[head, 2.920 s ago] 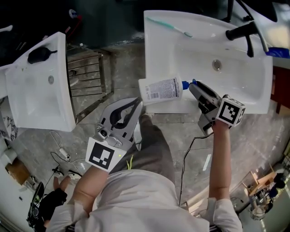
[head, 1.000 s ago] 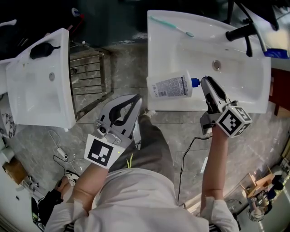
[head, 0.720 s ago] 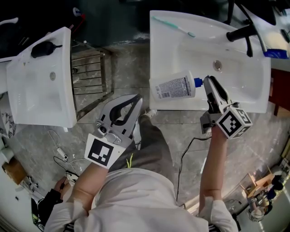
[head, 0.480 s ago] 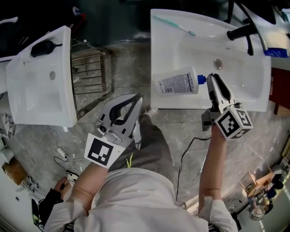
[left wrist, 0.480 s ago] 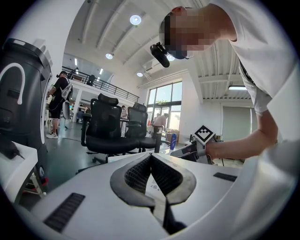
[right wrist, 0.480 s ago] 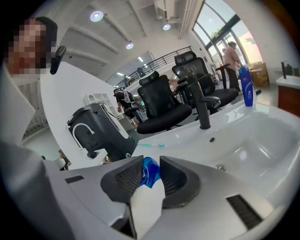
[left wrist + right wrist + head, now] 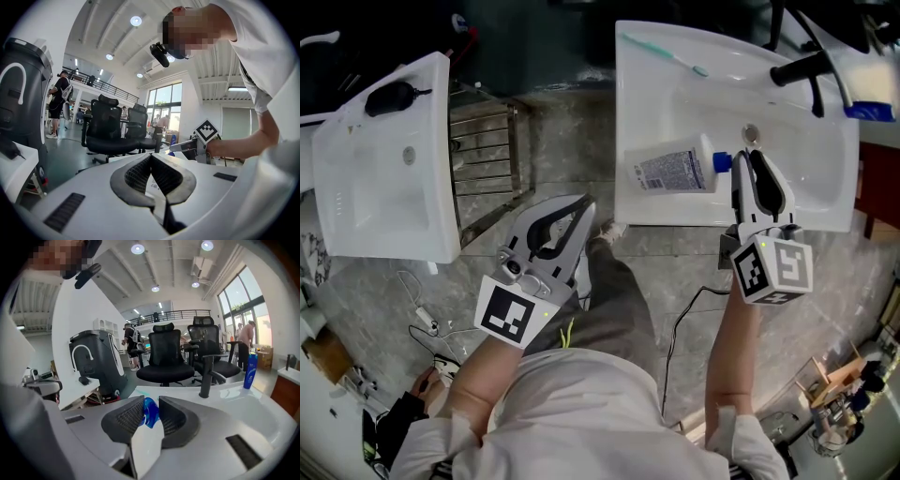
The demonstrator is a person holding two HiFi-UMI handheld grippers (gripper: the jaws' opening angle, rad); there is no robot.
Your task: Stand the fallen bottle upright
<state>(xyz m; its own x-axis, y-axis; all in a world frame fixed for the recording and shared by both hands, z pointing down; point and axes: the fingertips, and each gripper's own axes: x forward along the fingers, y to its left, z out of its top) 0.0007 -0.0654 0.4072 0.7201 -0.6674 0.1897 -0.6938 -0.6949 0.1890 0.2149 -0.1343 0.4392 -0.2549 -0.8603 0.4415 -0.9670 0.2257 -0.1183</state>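
- You are clamping the right gripper [image 7: 750,161] onto the blue cap [image 7: 722,161] of the fallen bottle [image 7: 670,172]. Its jaws have just been narrowing, and the tool has rolled so that its marker cube [image 7: 773,270] is now facing up.
- The bottle is lying label-up on the front rim of the white washbasin [image 7: 675,214]. It is sitting farther in from the basin's left edge than a few seconds ago (dragged by the cap, it seems), so the grip appears to be taking, with the tipping-up yet to be done.
- Only the right gripper view is showing the cap [image 7: 150,412] caught between the pads; the head view is placing it just beside the jaw tips.
- You are holding the left gripper [image 7: 584,204] well apart from the basin, jaws together on nothing.
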